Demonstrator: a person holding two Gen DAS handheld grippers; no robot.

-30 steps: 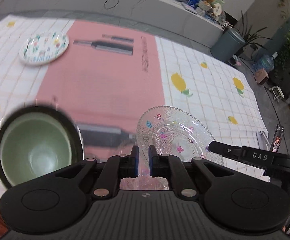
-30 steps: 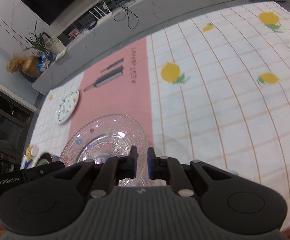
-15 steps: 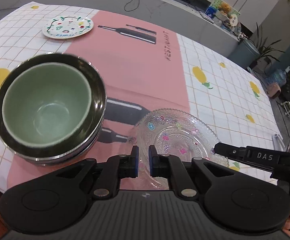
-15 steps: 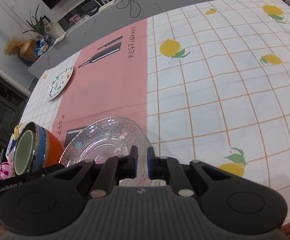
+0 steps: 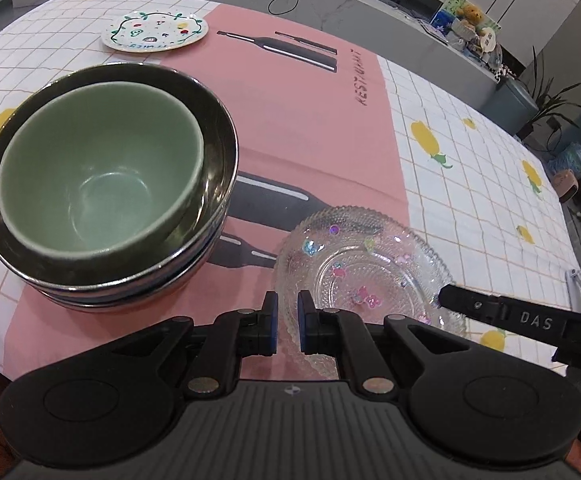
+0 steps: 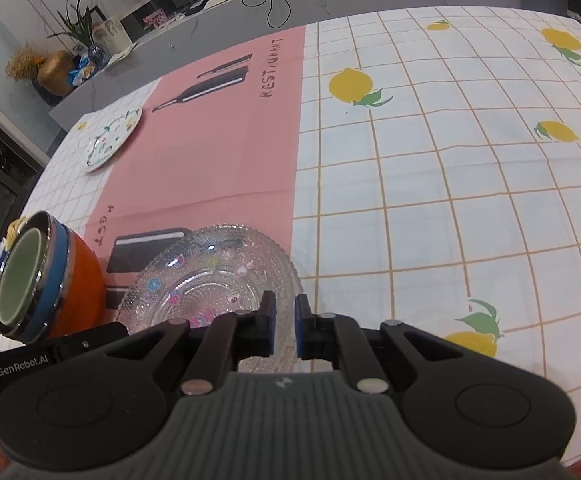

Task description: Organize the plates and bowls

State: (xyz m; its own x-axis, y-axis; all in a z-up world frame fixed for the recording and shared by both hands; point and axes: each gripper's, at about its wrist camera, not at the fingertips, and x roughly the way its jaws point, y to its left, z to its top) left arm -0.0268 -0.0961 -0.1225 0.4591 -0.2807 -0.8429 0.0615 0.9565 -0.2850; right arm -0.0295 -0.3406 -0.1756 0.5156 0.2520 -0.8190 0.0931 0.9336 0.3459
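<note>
Glass plate: the glass plate (image 5: 364,276) sits low over the pink mat (image 5: 298,128) at the near edge of the counter (image 6: 450,184), just right of the bowl stack; you hold it by opposite rims, and whether its base is already resting I cannot tell.
Left hand-held gripper: your left hand-held gripper (image 5: 287,322) has its jaws drawn together on the plate's near-left rim.
Right hand-held gripper: your right hand-held gripper (image 6: 285,326) is likewise pinched on the opposite rim; its tip shows in the left view at the plate's right edge.
Slip risk: the rim is thin, beaded glass, so a pinch this narrow could skid if you tilt or twist one hand more than the other.
Crack risk: pulling the two hands apart or together would strain the glass.
Bowl stack: the green bowl (image 5: 102,172) nests in the steel-rimmed stack (image 6: 46,276); drift left and the plate could knock it.
Edge risk: let go too near the front edge and the plate may tip off.
Floral plate: the floral plate (image 5: 155,31) lies far back, well apart, probably the stacking partner.
</note>
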